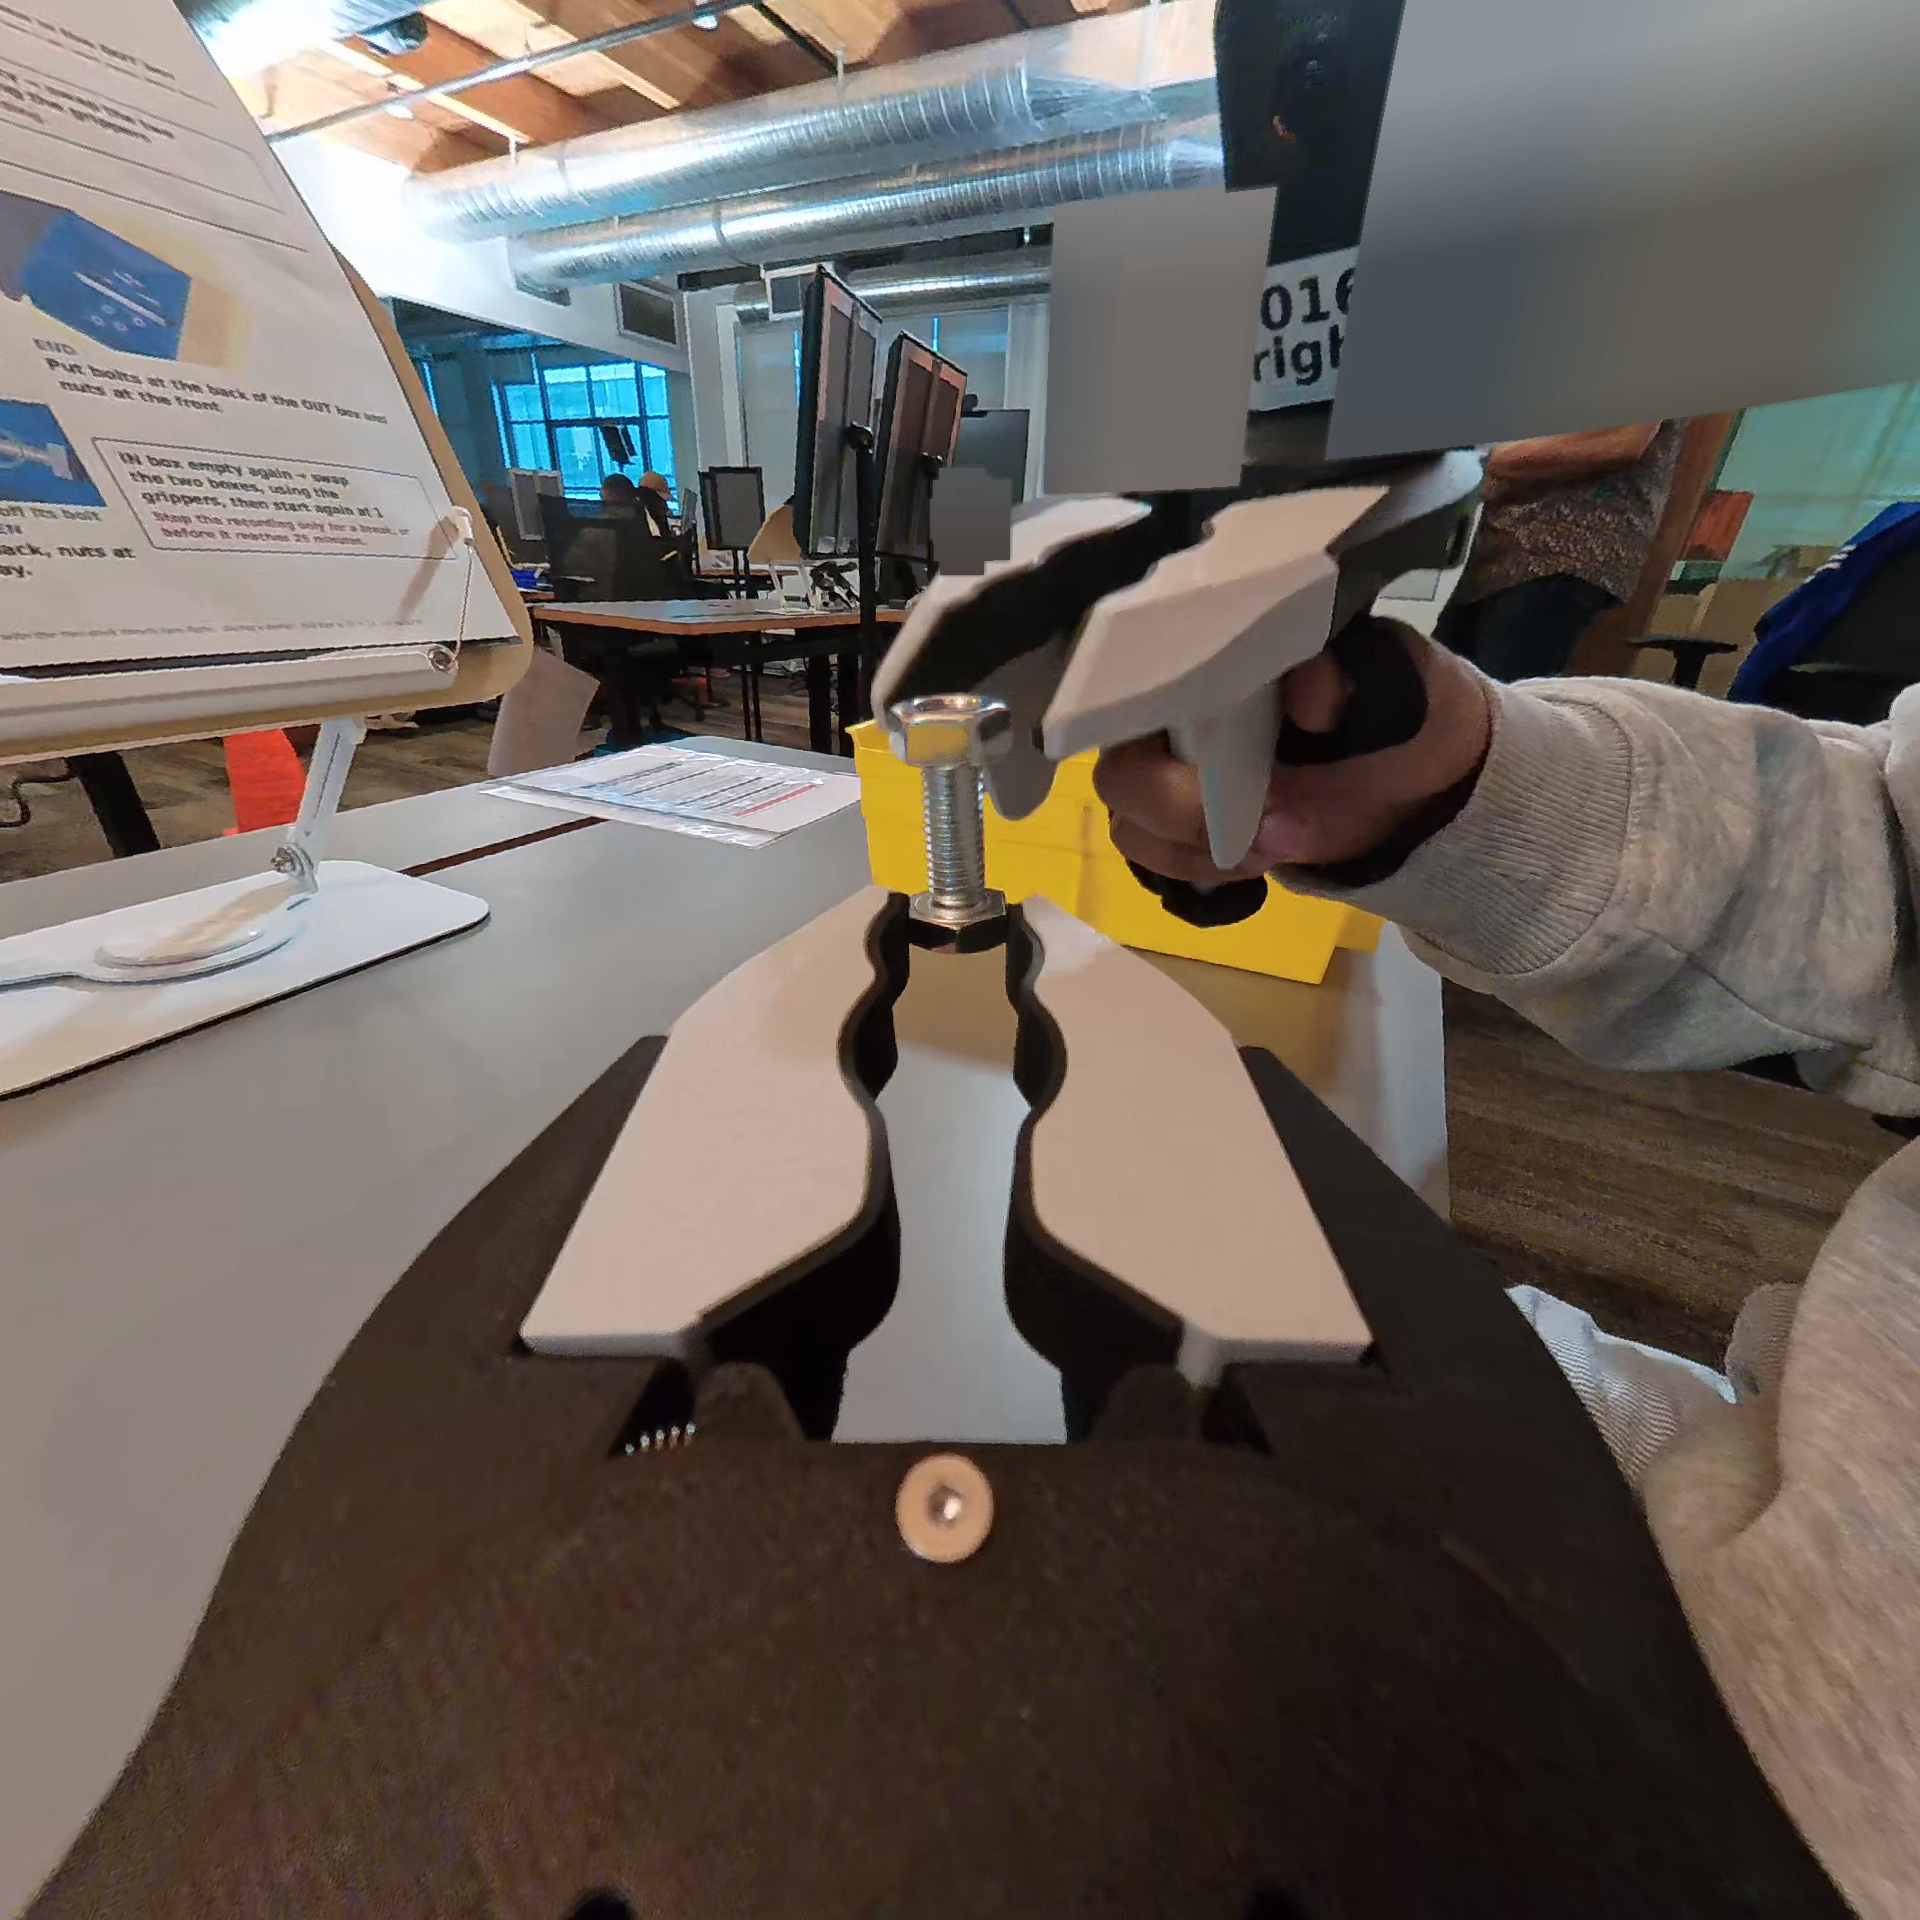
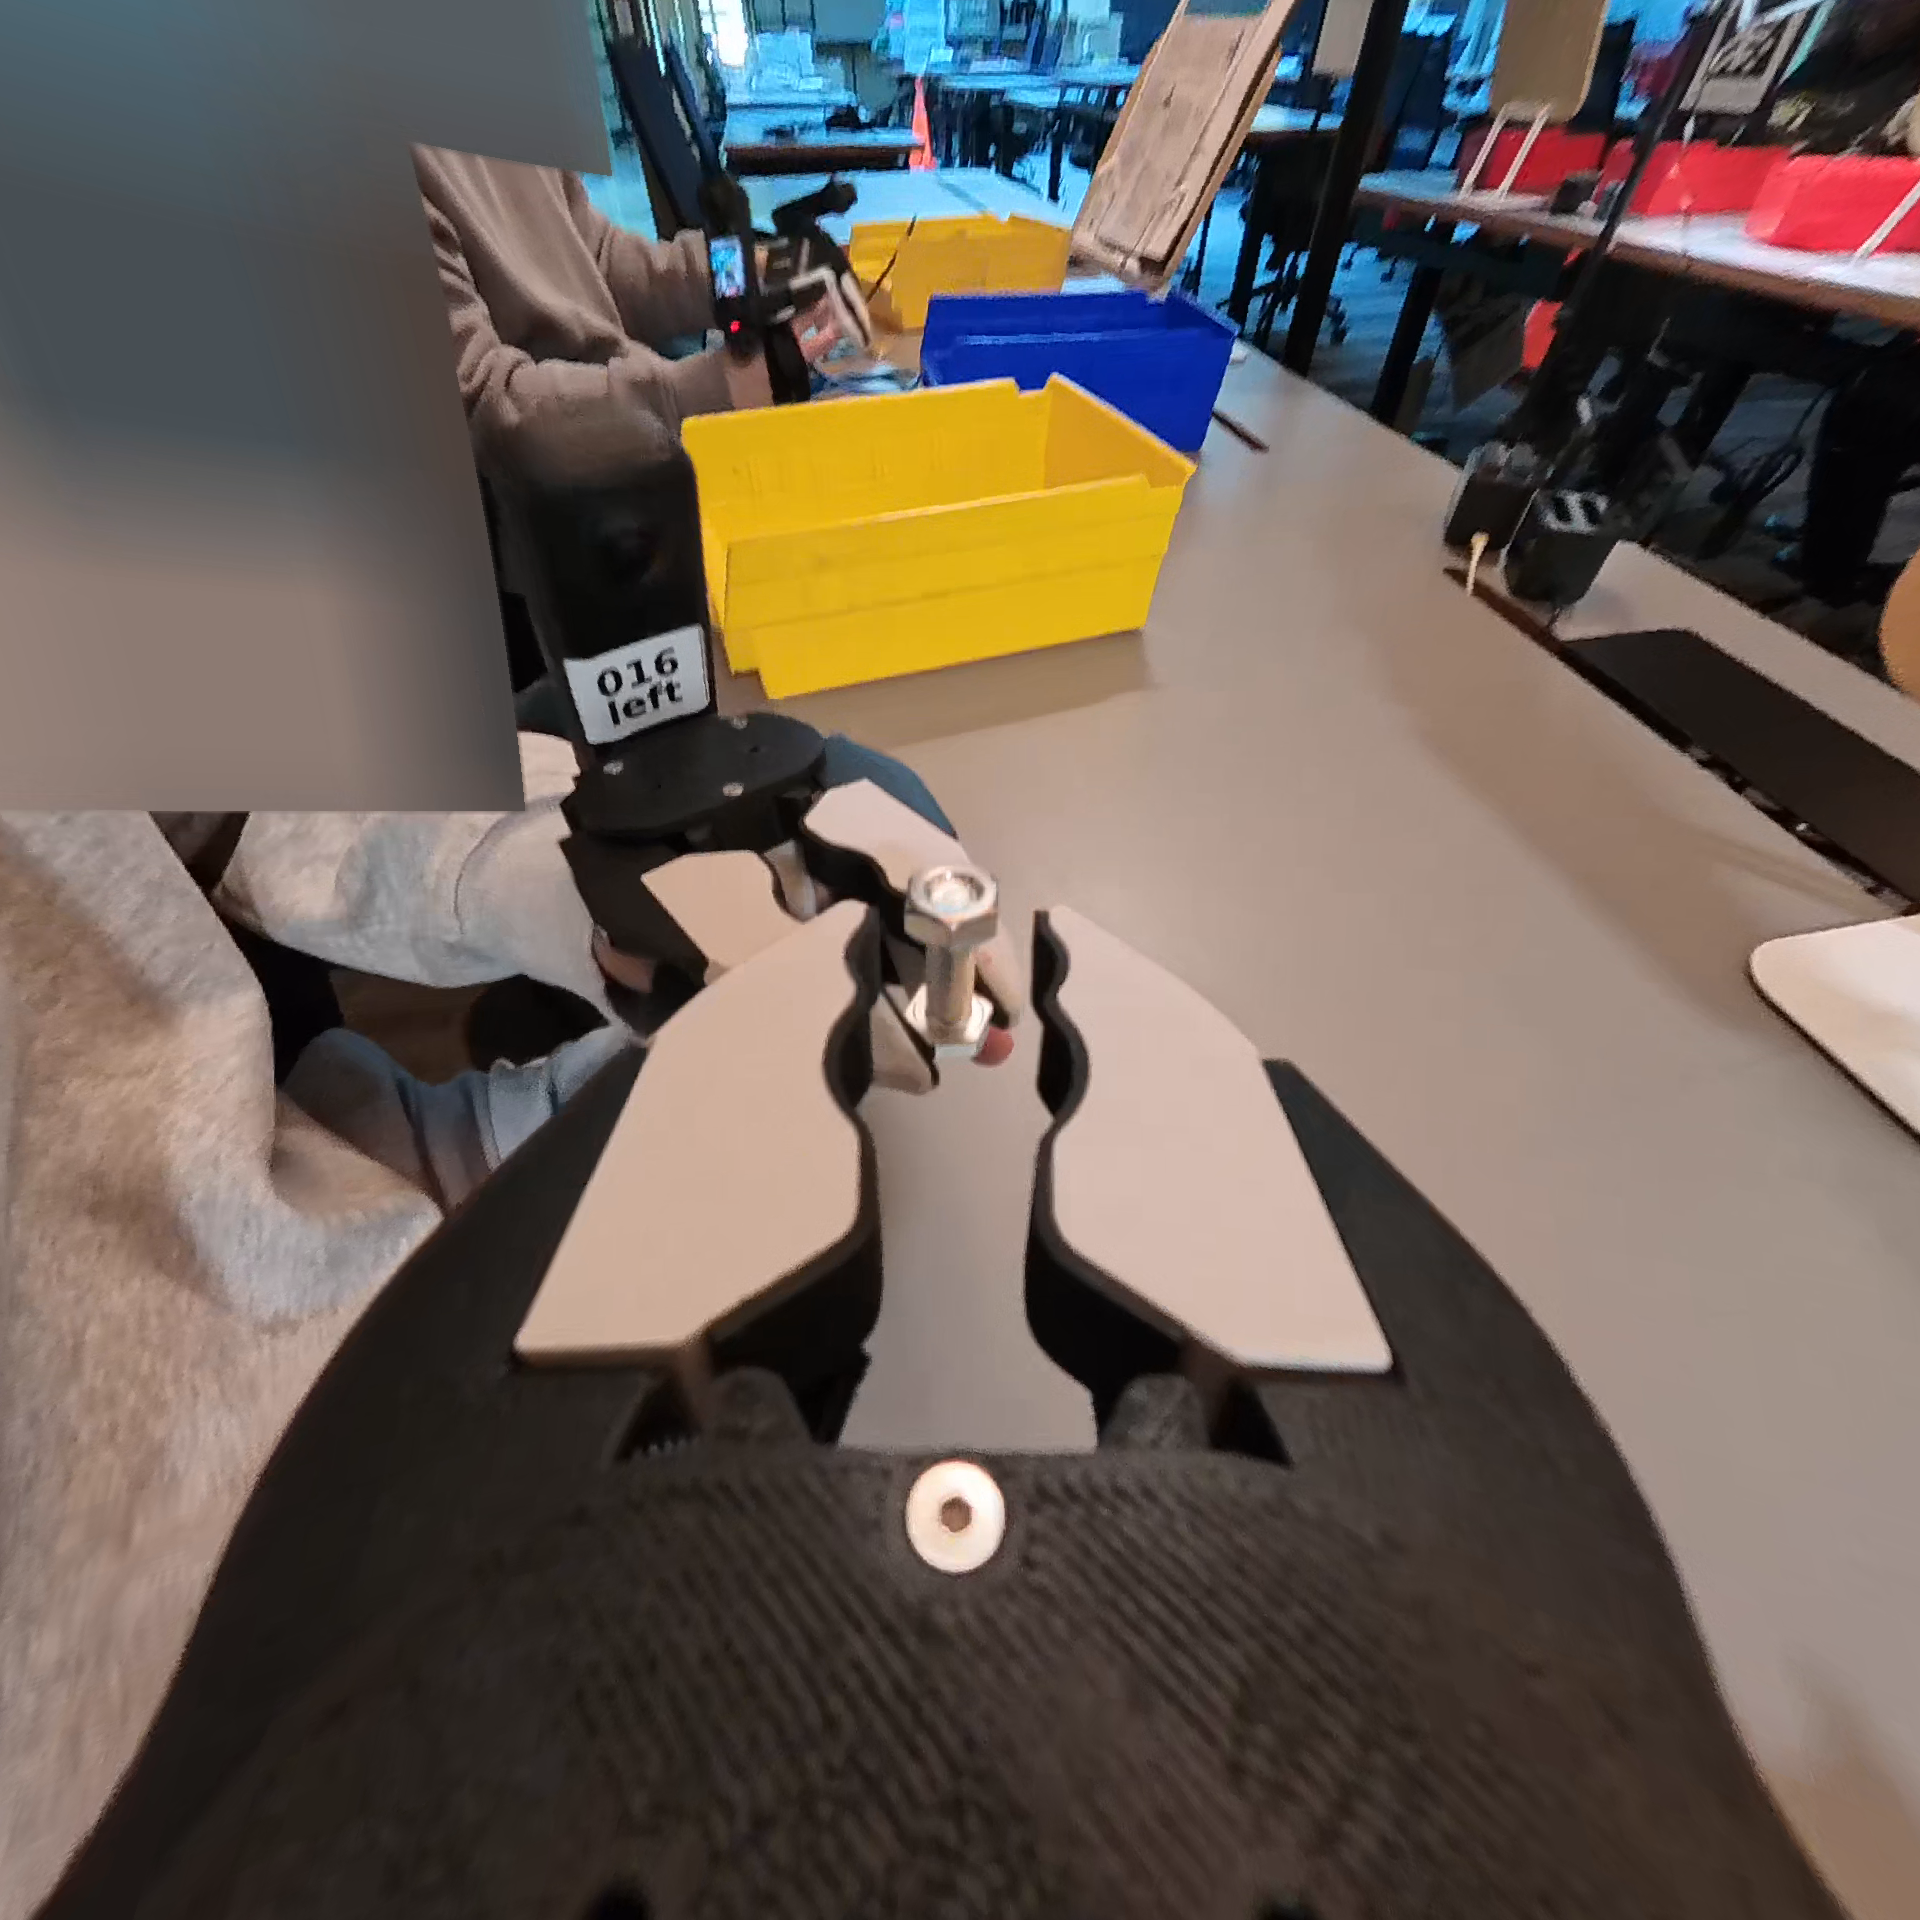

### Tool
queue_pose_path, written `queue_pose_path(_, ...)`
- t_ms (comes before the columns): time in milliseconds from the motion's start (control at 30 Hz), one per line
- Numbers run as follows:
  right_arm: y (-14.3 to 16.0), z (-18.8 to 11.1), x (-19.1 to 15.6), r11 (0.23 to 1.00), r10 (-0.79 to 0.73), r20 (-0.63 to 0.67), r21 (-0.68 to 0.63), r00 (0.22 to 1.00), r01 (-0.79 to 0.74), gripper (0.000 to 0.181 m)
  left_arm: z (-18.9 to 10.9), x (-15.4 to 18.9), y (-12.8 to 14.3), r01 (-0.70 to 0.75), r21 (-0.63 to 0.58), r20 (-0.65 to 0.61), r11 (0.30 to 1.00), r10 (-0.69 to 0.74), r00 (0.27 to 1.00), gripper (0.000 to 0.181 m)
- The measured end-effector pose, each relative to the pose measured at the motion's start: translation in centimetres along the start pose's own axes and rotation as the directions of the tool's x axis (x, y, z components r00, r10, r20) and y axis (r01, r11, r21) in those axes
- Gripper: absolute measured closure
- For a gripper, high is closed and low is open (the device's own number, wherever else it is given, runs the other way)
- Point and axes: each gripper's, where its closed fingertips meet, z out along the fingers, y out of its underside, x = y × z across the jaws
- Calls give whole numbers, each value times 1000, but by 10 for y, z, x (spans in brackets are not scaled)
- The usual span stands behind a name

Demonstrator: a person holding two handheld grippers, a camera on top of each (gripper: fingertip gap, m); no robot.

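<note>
Left tongs (image 1: 957,928) pinching the nut (image 1: 957,921) of an upright bolt (image 1: 953,805); right tongs (image 2: 948,940) spread around its head, touching nothing.

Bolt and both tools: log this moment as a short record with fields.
left tool: shut on the nut, bolt standing upright above it
bolt: silver, hex head on top, nut threaded at its lower end
right tool: open, fingers either side of the bolt head, not gripping
behind: yellow bin, blue bin farther back
surface: grey table
</note>
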Motion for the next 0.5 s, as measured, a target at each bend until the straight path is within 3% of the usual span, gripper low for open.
queue_pose_path(300, -4, -13, 16, 998, -58, -82, -33, 995, 55, 160, 0, 1, -1, 7, 7, -2, 1000, -7, 1000, 162)
queue_pose_path(500, -7, -8, 2, 1000, -13, -7, 7, 1000, 13, 151, 1, 2, 2, 7, -5, -6, 1000, -7, 1000, 163)
